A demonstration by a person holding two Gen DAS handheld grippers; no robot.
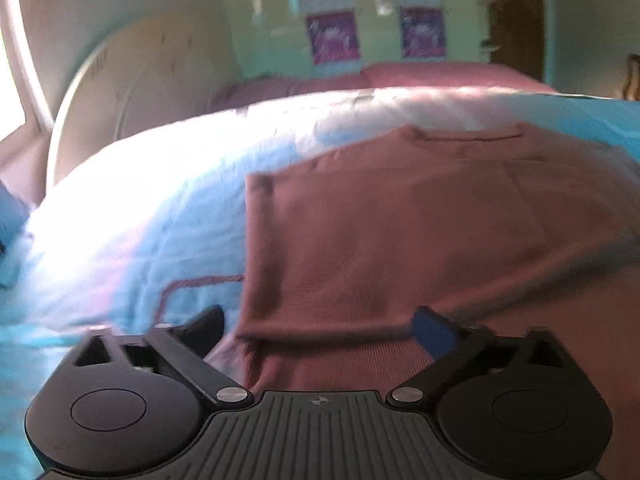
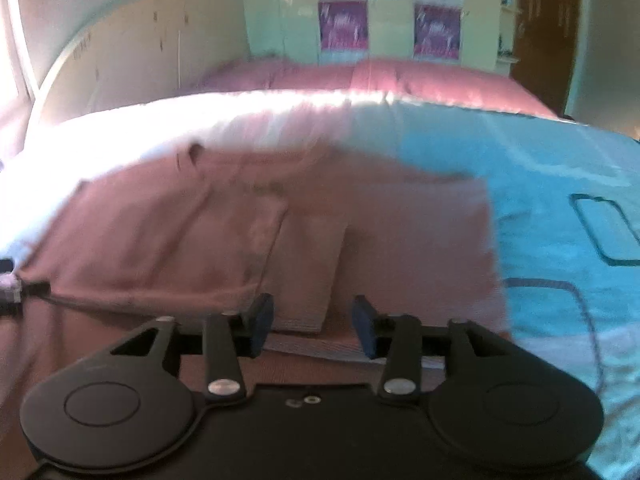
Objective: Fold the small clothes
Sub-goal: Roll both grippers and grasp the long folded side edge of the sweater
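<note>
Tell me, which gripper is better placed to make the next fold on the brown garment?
Probably the right gripper: its open jaws straddle the folded flap's hem on the brown garment. The left gripper is open at the garment's side edge.

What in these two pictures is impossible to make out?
- Left wrist view: the maroon garment is smeared by motion blur, and its near hem is hidden behind the left gripper.
- Right wrist view: the wall posters are blurred and unreadable.
- Right wrist view: a dark object is cut off by the left edge.
</note>
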